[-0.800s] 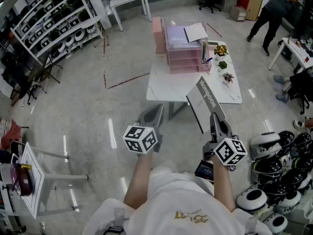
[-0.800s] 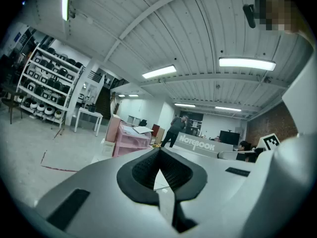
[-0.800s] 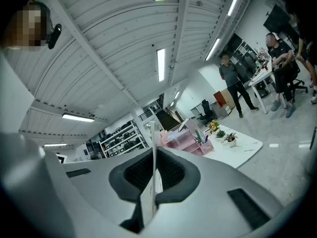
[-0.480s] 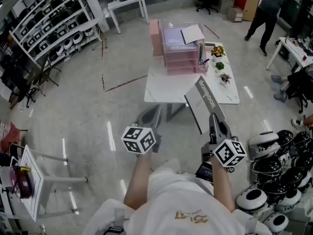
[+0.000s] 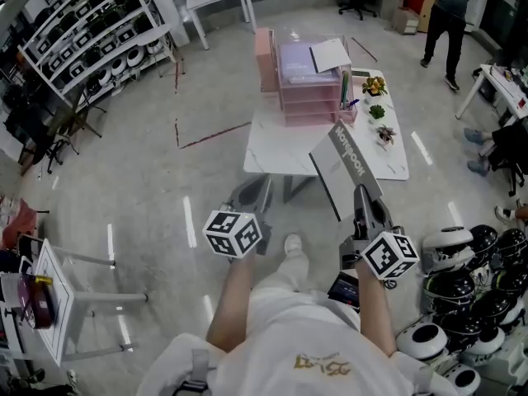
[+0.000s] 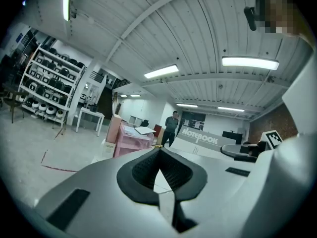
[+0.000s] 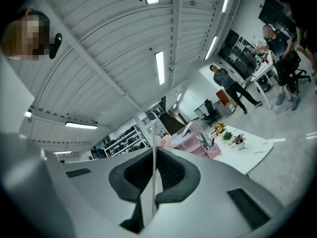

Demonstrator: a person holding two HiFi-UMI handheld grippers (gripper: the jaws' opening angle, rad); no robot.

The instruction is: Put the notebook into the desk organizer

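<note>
The grey notebook, with "NOTEBOOK" printed on its cover, stands tilted in the air in front of the white table. My right gripper is shut on its near lower edge. In the right gripper view the notebook runs edge-on between the pads of the right gripper. The pink desk organizer stands at the table's far end, papers lying on top. It also shows in the right gripper view as the organizer. My left gripper hovers over the floor left of the notebook, shut and empty; in its own view the left gripper has its tips touching.
Small potted plants and a pen cup stand on the table's right side. Helmets are piled on the floor at right. A shelf rack lines the far left. A person walks at the back right. A small white table stands at near left.
The table and organizer have shifted a little in view, and my foot now shows between the grippers. The person at the back has walked on. Both grippers keep their pose, the notebook still held.
</note>
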